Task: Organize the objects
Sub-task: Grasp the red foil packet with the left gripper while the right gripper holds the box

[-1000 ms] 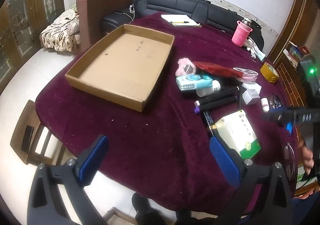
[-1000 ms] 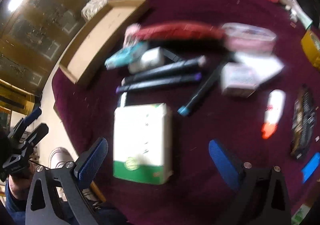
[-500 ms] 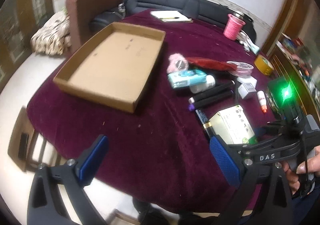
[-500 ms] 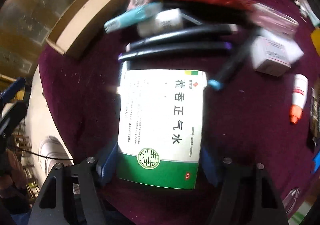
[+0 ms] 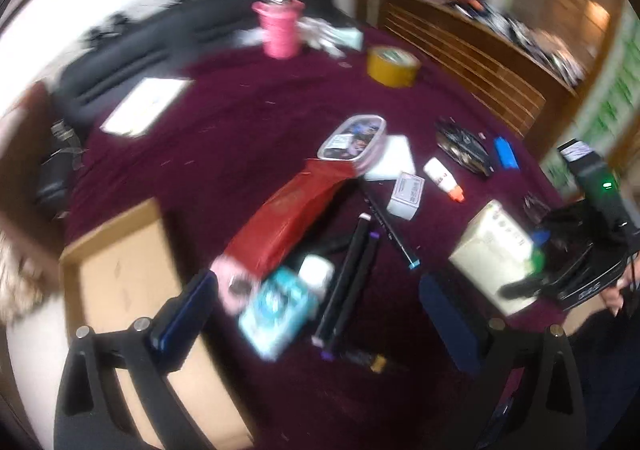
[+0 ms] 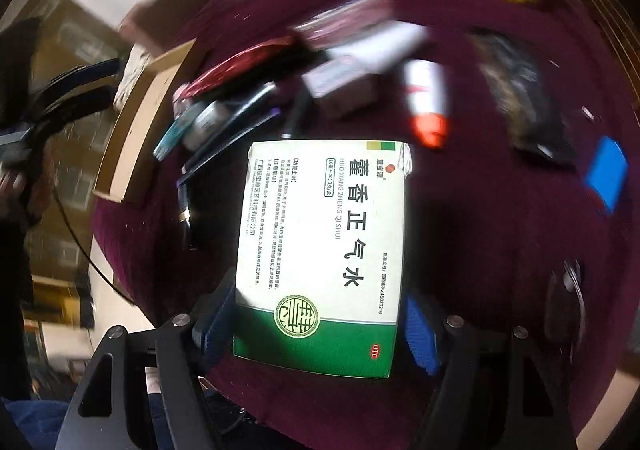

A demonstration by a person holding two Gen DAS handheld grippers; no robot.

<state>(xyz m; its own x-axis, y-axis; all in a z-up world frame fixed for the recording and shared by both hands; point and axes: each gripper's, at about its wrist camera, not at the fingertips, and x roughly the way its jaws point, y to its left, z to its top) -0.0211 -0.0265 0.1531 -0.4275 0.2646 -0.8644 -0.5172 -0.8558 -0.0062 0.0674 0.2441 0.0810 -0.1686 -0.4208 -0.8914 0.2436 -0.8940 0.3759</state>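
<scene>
Left wrist view: the left tongs [image 5: 316, 310] are spread wide with nothing between the pads, hovering above the clutter on the maroon tabletop [image 5: 224, 138]. Taking the cardboard tray [image 5: 120, 274] as landmark, a red pouch [image 5: 288, 218] lies just beside its right wall, slanting away toward a clear lidded container [image 5: 354, 138]; a teal packet [image 5: 276, 310] and two dark markers [image 5: 352, 278] sit near the tray's close corner. Well apart from the tray, at the far right, the right tongs [image 5: 532, 262] pinch a white-and-green medicine box [image 5: 492, 254], which looks lifted off the cloth and tilted, though blur makes that uncertain.

Right wrist view: the right tongs [image 6: 316, 326] are clamped on the medicine box [image 6: 320, 250], a blue pad pressing each long side near the green end. The box's long axis runs straight away from the camera, along the fingers, with the green band nearest and the white top end pointing toward the clutter. The cardboard tray [image 6: 140, 130] lies well to the box's upper left, its interior empty where visible.

The step in hand appears to be carrying the first item. The next move probably calls for swinging the box left across the clutter to the tray, lowering it flat inside, long side parallel to a tray wall, and only then releasing.
</scene>
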